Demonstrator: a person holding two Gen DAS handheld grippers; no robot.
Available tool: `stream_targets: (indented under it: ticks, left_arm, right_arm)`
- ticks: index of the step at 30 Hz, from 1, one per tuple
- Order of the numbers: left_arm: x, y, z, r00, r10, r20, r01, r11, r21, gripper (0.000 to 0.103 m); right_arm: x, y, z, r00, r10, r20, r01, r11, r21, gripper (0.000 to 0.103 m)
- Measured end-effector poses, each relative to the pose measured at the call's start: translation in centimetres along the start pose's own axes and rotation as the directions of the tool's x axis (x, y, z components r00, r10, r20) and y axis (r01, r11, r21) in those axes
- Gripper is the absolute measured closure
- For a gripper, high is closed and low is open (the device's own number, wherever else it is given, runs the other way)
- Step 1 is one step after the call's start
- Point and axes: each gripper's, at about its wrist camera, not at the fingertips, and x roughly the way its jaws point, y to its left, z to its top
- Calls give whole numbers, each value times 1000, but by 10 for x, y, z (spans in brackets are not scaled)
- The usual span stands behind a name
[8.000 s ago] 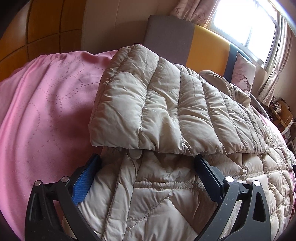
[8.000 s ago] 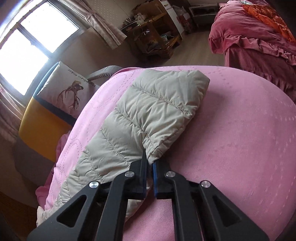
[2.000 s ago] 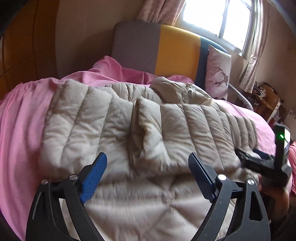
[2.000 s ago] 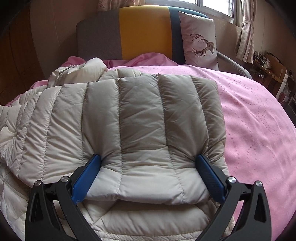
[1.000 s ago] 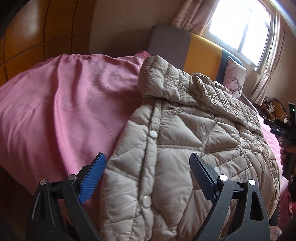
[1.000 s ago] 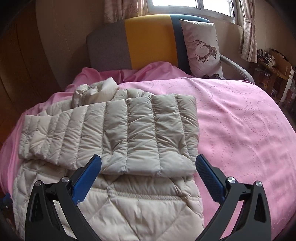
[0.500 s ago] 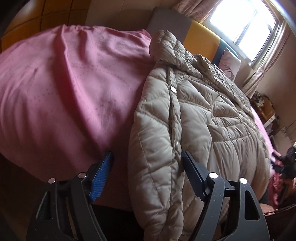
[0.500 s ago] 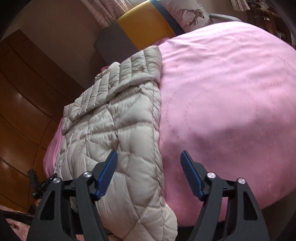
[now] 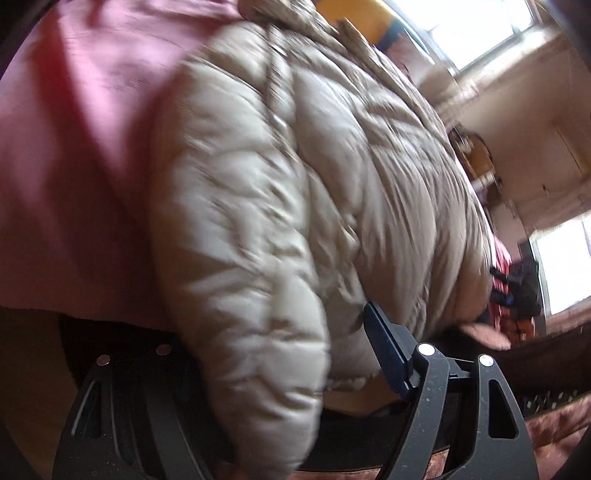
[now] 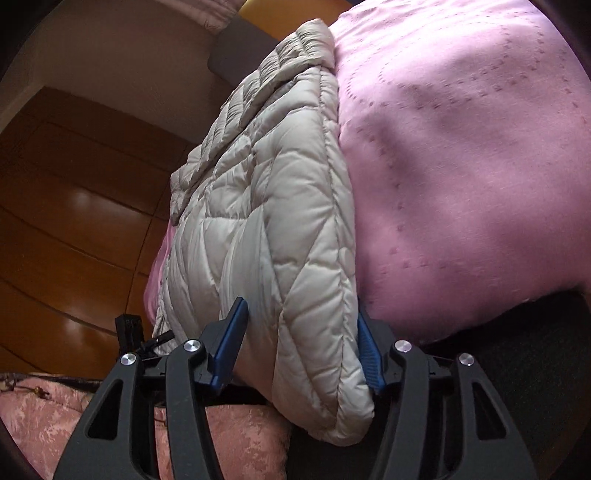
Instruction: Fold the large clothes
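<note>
Where the bed edge drops away, one beige quilted jacket (image 10: 280, 206) hangs its hem over one pink bedspread (image 10: 461, 155); the rest of it lies up on the bed toward 12 o'clock.

Right wrist view: right claw (image 10: 301, 343) has two blue-padded fingers, one pad (image 10: 231, 341) at 8 o'clock of the hem corner, the other at 4 o'clock. Both pads touch the puffy hem, one on each side. Jaws part-way apart, bracketing the corner; whether they are actually squeezing it I cannot tell. The bedspread lies at 3 o'clock of the jacket. Brown wood panelling (image 10: 74, 221) fills 9 o'clock. One patch of rose patterned fabric (image 10: 229, 443) lies at 6 o'clock beneath the claw.

Left wrist view, heavily motion-blurred: left claw (image 9: 280, 354) sits at the opposite hem corner. One finger (image 9: 388, 350) is visible at 4 o'clock of the jacket (image 9: 295, 192) fold; the second is hidden behind the fabric. Jaws spread wide, with jacket bulk between them. Bedspread (image 9: 74, 166) at 9 o'clock. Two bright windows: one (image 9: 476, 29) at 1 o'clock, one at 3 o'clock. Dark gear at 3 o'clock, too blurred to identify.
</note>
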Motion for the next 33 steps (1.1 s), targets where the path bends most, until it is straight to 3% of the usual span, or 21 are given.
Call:
stream_targets:
  ticks: [3, 5, 7, 9, 12, 14, 17, 20, 22, 28, 33]
  left_arm:
    - [12, -10, 1, 999, -3, -36, 4, 999, 32, 42]
    - [13, -17, 2, 999, 3, -33, -1, 998, 63, 64]
    - [8, -26, 4, 1000, 19, -19, -17, 996, 87, 78]
    - [-5, -31, 5, 1000, 0, 31, -3, 997, 80, 87]
    - [-32, -36, 8, 991, -62, 118, 58, 997, 41, 90]
    - [-55, -39, 11, 974, -121, 192, 118, 993, 26, 90]
    - [-79, -47, 19, 941, -194, 277, 199, 980, 11, 90]
    - [-100, -55, 28, 905, -245, 349, 254, 967, 21, 91]
    - [-114, -61, 30, 885, -269, 381, 277, 960, 35, 91]
    - [-137, -82, 28, 853, -333, 402, 328, 941, 83, 92]
    - [-154, -87, 18, 813, -406, 416, 415, 907, 75, 92]
  right_arm:
    - [14, 14, 0, 997, -38, -71, 32, 996, -80, 32]
    - [27, 20, 1, 992, -71, -104, 59, 992, -111, 33]
    - [36, 27, -1, 988, -89, -128, 70, 987, -144, 44]
    - [33, 31, -6, 991, -13, -137, -6, 991, -135, 71]
    - [17, 37, -8, 989, 111, -93, -121, 987, -106, 82]
    - [0, 42, -7, 976, 215, -27, -217, 972, -88, 85]
    - [-24, 48, -4, 931, 353, 95, -347, 934, -82, 86]
    - [-45, 52, -2, 876, 439, 200, -432, 899, -80, 86]
    - [-59, 53, 0, 845, 472, 250, -467, 880, -84, 86]
    - [-87, 57, -13, 770, 549, 326, -548, 830, -104, 86]
    - [-103, 62, -28, 717, 591, 371, -597, 794, -111, 86]
